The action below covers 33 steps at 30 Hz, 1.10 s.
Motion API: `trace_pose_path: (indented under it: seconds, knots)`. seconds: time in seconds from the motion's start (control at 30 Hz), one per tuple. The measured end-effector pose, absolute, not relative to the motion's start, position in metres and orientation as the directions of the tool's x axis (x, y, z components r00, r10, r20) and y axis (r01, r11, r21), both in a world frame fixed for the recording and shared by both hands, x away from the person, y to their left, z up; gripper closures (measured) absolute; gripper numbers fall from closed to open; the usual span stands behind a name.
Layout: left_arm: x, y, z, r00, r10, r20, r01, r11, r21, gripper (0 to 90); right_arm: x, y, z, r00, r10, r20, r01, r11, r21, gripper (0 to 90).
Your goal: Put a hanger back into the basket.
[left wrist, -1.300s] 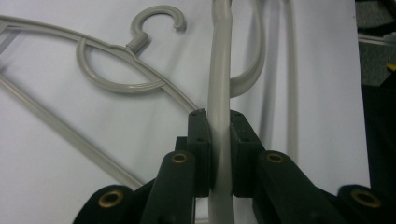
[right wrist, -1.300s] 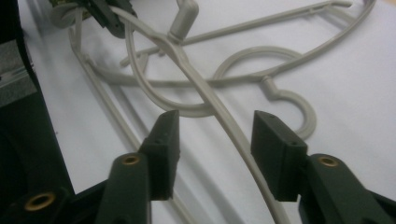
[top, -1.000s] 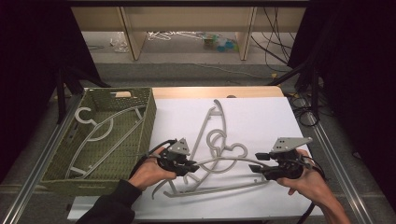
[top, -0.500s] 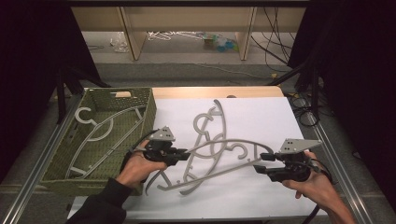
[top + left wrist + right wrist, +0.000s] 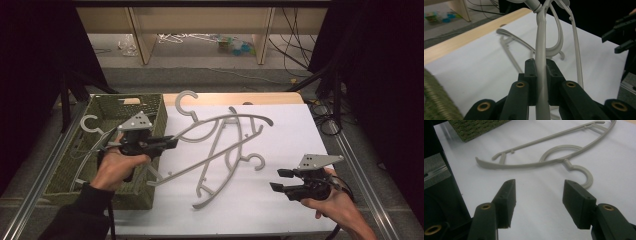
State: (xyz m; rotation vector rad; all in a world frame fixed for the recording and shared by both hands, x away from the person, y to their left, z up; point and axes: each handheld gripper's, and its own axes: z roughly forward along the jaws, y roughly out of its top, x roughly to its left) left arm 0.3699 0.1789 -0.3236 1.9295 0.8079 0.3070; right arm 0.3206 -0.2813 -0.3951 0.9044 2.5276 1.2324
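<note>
Here the left tool (image 5: 540, 82) clamps a raised hanger (image 5: 541, 50).

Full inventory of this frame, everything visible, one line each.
Hangers: three, grey plastic; one held up by left gripper, one flat on the sheet, one in the basket.
Basket: one, green woven, table's left.
White sheet: one, covering the tabletop.
Table: one, wooden far edge showing.
Shelf unit: one, light wood, floor beyond, clutter beneath.
Left gripper: black, shut on a hanger.
Right gripper: black, open, over the sheet.
</note>
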Motion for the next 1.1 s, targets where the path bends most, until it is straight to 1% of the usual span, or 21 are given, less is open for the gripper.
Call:
trace_pose_path:
  seconds: [0.2, 0.23, 0.27, 0.4, 0.67, 0.97, 1.1]
  knots:
    - [0.376, 0.219, -0.315, 0.682, 0.721, -0.122, 0.411, -0.240, 0.879, 81.2, 0.321, -0.279, -0.401, -0.792, 0.602, 0.101, 0.446, 0.458, 0.769, 40.8]
    - [0.376, 0.219, -0.315, 0.682, 0.721, -0.122, 0.411, -0.240, 0.879, 81.2, 0.321, -0.279, -0.401, -0.792, 0.602, 0.101, 0.446, 0.458, 0.769, 40.8]
    - [0.377, 0.233, -0.314, 0.655, 0.745, -0.129, 0.421, -0.217, 0.881, 81.2, 0.321, -0.279, -0.401, -0.791, 0.603, 0.106, 0.452, 0.459, 0.765, 40.4]
    - [0.379, 0.258, -0.313, 0.604, 0.786, -0.134, 0.423, -0.174, 0.889, 81.2, 0.321, -0.279, -0.403, -0.789, 0.604, 0.112, 0.458, 0.457, 0.763, 40.4]
    - [0.381, 0.303, -0.319, 0.530, 0.840, -0.115, 0.433, -0.151, 0.889, 81.2, 0.321, -0.280, -0.406, -0.786, 0.606, 0.119, 0.465, 0.455, 0.760, 40.1]
    - [0.385, 0.340, -0.333, 0.461, 0.882, -0.094, 0.439, -0.135, 0.888, 81.2, 0.322, -0.280, -0.409, -0.768, 0.626, 0.137, 0.487, 0.432, 0.759, 34.8]
    - [0.388, 0.353, -0.338, 0.444, 0.892, -0.084, 0.434, -0.132, 0.891, 81.2, 0.323, -0.281, -0.411, -0.767, 0.630, 0.125, 0.479, 0.431, 0.765, 33.7]
